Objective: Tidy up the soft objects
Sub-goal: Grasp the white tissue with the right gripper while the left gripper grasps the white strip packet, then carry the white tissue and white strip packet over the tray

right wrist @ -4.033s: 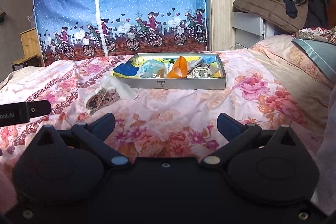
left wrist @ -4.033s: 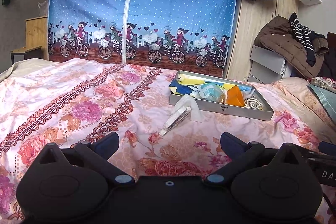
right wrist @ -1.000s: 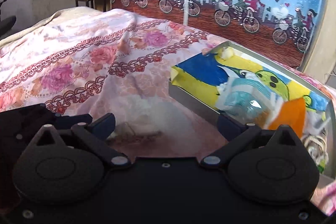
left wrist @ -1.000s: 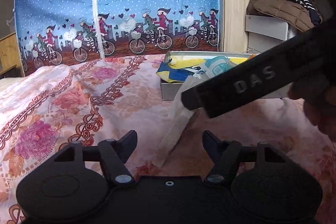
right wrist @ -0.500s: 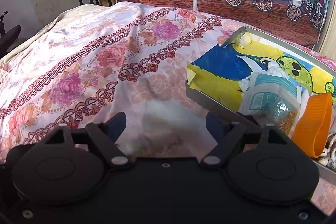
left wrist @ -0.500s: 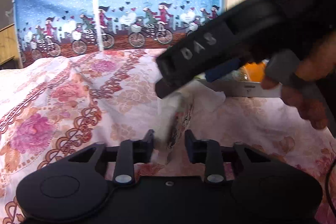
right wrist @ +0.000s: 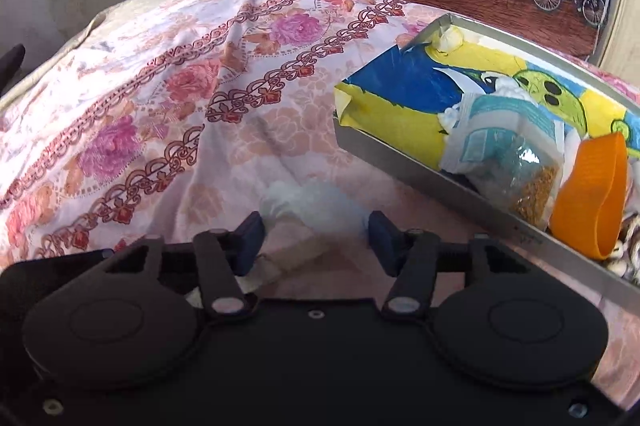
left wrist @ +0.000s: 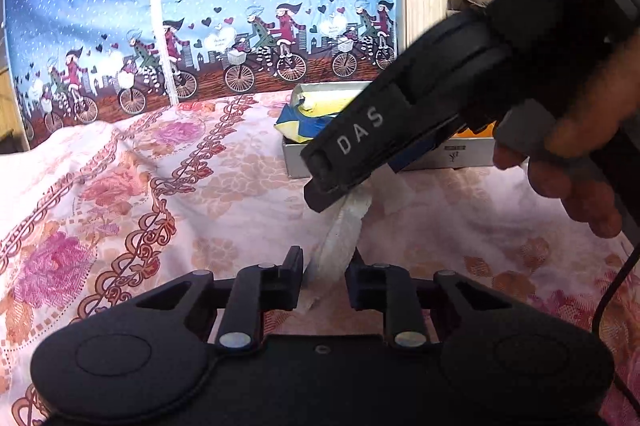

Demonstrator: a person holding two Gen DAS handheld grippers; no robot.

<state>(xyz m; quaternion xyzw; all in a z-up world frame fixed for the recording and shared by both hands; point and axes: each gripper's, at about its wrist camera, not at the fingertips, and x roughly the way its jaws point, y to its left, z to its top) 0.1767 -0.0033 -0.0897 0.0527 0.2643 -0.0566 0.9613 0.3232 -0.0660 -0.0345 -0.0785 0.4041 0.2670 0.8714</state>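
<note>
Step in hand: both grippers are taking hold of the white crinkly plastic pouch (left wrist: 342, 226) lying on the pink floral bedspread (left wrist: 120, 186), just outside the grey metal tray (right wrist: 440, 186).

Left gripper (left wrist: 323, 280): jaws have just been closing, now narrowed around the near end of the pouch, which is running up between them toward 12 o'clock. Pads look to be touching or nearly touching the film; a firm pinch cannot be confirmed.

Right gripper (right wrist: 316, 240): jaws have just been closing too, but are standing apart, with the pouch's blurry white far end between them and not yet clamped. In the left wrist view its black body is coming in from 2 o'clock, tip sitting on the pouch's far end, and the person's hand (left wrist: 580, 154) is squeezing the handle.

Next move, judged: finishing both pinches, lifting the pouch level, carrying it to the tray at 2 o'clock of the right wrist view.

Around: the tray is already holding a blue-and-yellow printed bag (right wrist: 420, 94), a clear packet of brown grains (right wrist: 516, 170) and an orange curved plastic piece (right wrist: 592, 194), so free room is tight. The tray's near wall is standing in the way and needs clearing. A blue bicycle-print curtain (left wrist: 240, 6) is hanging at 12 o'clock.
</note>
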